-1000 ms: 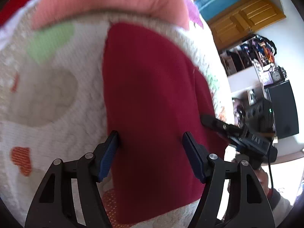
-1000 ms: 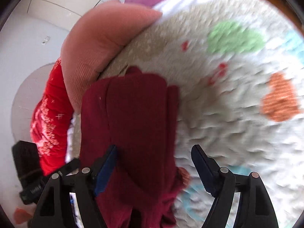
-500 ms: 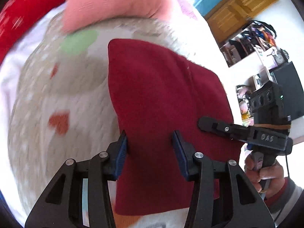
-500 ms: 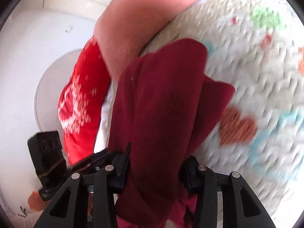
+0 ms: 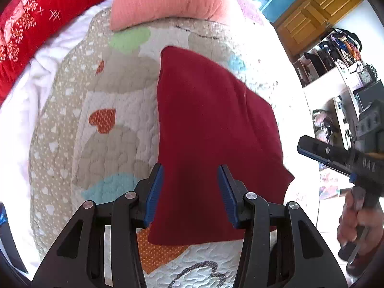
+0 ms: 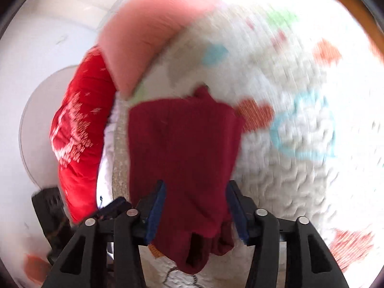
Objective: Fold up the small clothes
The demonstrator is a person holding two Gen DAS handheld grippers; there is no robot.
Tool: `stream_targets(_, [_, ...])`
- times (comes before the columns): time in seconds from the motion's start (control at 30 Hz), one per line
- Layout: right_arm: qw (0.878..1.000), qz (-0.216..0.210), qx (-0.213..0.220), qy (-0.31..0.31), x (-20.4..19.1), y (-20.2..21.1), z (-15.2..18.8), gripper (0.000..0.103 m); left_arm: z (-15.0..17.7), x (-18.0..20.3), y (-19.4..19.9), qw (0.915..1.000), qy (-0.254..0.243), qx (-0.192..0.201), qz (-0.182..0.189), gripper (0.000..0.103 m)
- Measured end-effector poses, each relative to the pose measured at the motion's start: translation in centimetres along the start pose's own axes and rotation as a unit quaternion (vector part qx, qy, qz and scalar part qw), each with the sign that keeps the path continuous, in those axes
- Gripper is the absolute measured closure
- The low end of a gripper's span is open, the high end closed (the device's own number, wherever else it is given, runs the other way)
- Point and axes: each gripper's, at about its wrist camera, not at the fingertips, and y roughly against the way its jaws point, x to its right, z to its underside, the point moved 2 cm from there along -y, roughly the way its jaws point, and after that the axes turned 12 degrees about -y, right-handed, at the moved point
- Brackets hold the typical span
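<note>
A dark red garment (image 5: 211,129) lies folded flat on a quilted bedspread (image 5: 96,120) with coloured hearts. It also shows in the right wrist view (image 6: 182,148), with bunched ends hanging near the bed's edge. My left gripper (image 5: 190,192) is open, its blue pads on either side of the garment's near edge, above it. My right gripper (image 6: 195,211) is open too, above the garment's near end. The right gripper also shows in the left wrist view (image 5: 336,156), held off the bed's right side.
A pink pillow (image 5: 165,0) lies at the head of the bed. A red patterned pillow (image 5: 36,24) lies beside it, over a white sheet (image 5: 19,100). Wooden cupboards (image 5: 312,16) and cluttered shelves (image 5: 336,55) stand at the right.
Both grippers have pulled back and up from the garment, which now lies farther off. The right gripper had closed in around the cloth half a second ago and now stands wider.
</note>
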Motion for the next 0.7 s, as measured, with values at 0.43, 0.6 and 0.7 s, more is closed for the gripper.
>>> stream_targets(0.43, [0.976, 0.160, -0.016, 0.150, -2.9, -9.1, 1.8, 0.062, 0.4, -1.0, -5.1, 0.9981, -0.009, -0.053, -0.029, 0.045])
stream_targets(0.6, [0.981, 0.141, -0.018, 0.135, -4.3, -6.5, 1.2, 0.062, -0.5, -0.2, -2.7, 0.9988, -0.028, -0.025, -0.032, 0.045])
stream_targets(0.7, [0.983, 0.136, 0.003, 0.121, -4.8, -4.2, 1.5, 0.062, -1.2, 0.3, -0.2, 0.9983, -0.032, 0.000, -0.048, 0.045])
